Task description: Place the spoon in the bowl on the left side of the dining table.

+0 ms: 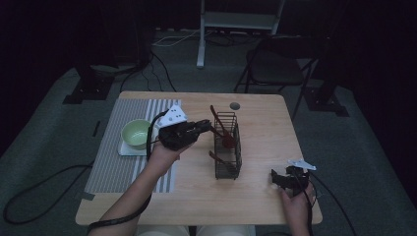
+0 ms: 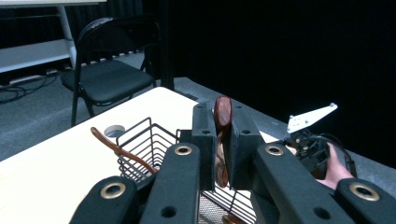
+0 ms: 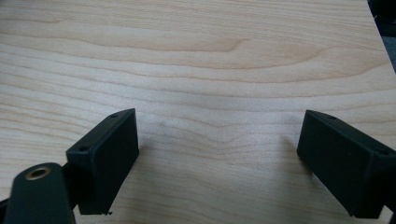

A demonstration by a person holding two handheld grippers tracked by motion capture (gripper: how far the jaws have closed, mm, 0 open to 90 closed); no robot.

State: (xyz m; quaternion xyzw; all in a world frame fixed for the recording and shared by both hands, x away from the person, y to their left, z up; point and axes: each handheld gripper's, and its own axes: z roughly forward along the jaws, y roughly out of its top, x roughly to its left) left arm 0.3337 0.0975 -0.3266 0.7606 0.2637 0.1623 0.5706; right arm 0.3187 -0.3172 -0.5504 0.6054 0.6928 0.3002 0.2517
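Two spoons in basket (left tool gripping one).

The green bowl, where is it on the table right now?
In the high view the green bowl sits on a white plate on the striped mat at the table's left, just left of the left gripper.

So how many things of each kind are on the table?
Wooden spoons: 3, one held by the left gripper at, one leaning at the basket's far end, one at its near end
Wire basket: 1
Green bowl: 1
White plate: 1
Striped mat: 1
Total: 7
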